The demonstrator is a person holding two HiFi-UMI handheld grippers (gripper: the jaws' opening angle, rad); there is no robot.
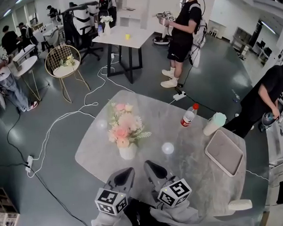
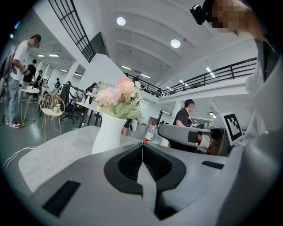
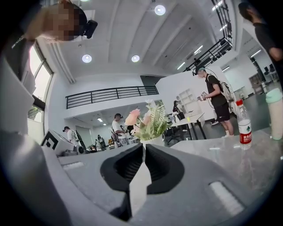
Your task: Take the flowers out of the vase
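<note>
flowers not yet out of vase
left claw, right claw shut, empty; best to open wide, steady vase, pinch stems low

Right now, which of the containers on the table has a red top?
The clear water bottle, standing between the white flower vase and the pale green cup; only it has a red cap.

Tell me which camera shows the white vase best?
The left gripper view: the vase stands side-on, nearly its whole side clear, flowers on top. The head view looks down on the vase, so the flowers cover most of it. The right gripper view shows only its rim peeking over the right gripper.
</note>
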